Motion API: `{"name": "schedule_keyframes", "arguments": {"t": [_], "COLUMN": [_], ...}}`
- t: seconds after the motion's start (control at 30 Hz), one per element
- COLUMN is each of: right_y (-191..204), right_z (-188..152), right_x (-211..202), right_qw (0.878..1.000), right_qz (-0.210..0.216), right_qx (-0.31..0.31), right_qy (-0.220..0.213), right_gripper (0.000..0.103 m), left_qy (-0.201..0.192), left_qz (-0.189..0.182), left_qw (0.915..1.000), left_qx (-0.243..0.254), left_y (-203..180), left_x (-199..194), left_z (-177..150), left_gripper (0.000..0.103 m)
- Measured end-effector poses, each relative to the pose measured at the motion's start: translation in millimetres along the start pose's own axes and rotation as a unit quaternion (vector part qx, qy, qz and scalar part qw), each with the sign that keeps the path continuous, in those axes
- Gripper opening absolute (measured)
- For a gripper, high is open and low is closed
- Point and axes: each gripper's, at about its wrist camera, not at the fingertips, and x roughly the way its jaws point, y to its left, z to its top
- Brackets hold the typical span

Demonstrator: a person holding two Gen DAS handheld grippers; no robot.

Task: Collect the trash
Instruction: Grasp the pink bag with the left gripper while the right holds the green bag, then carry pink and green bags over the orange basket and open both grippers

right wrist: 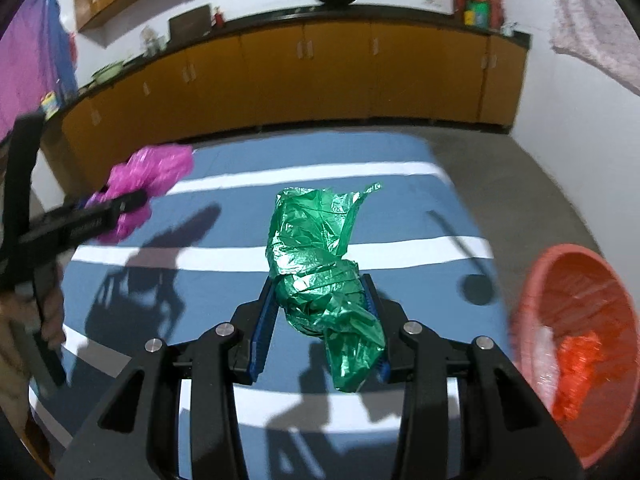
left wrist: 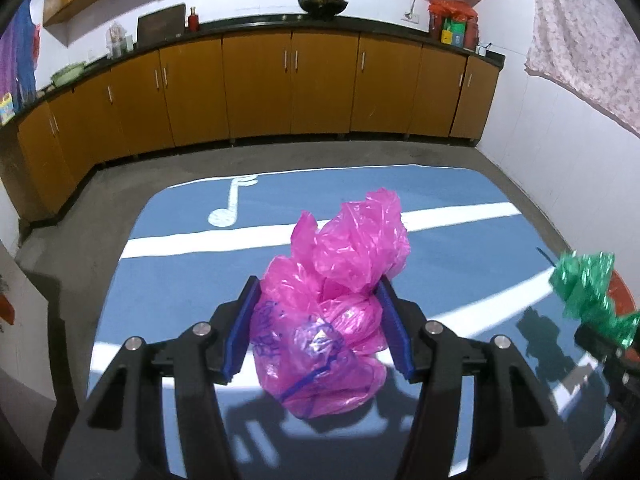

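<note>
My left gripper (left wrist: 318,286) is shut on a crumpled pink plastic bag (left wrist: 336,300) and holds it above the blue mat (left wrist: 180,280). The pink bag also shows at the left in the right wrist view (right wrist: 148,184). My right gripper (right wrist: 320,284) is shut on a crumpled green plastic bag (right wrist: 320,272), held above the mat. The green bag shows at the right edge of the left wrist view (left wrist: 588,292). A red basin (right wrist: 576,344) with red and clear plastic scraps inside sits on the floor to the right of the right gripper.
The blue mat (right wrist: 360,152) with white stripes and a music note lies on a grey concrete floor (left wrist: 280,156). Orange cabinets (left wrist: 280,88) with a dark counter line the far and left walls. A white tiled wall (left wrist: 552,140) is on the right.
</note>
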Motion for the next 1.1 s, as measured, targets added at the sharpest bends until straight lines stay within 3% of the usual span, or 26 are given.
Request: {"name": "schedule_keyframes", "arguments": {"t": [0.3,0.57,1.1], "right_y": [-53,-94,-149], "right_z": [-16,-38,-55], "right_x": [-66,-100,-127], "right_qw": [0.995,0.987,0.970], "right_qz": [-0.072,-0.129,-0.206], "right_qx": [0.046,0.069,0.104], "right_qy": [-0.051,-0.070,-0.071], "right_gripper": [0.042,0.042,0.042], "left_qy": [-0.040,-0.057,-0.032], "left_qz": [0.003,-0.034,-0.114], "left_qw": [0.9983,0.9954,0.9884], "left_qx": [0.041,0.068,0.094], "left_y": [-82,-148,-255], "left_x": [-69,-107,-111], "left_z": [-4,-10,-34], "left_gripper": [0.056,0.057,0.057]}}
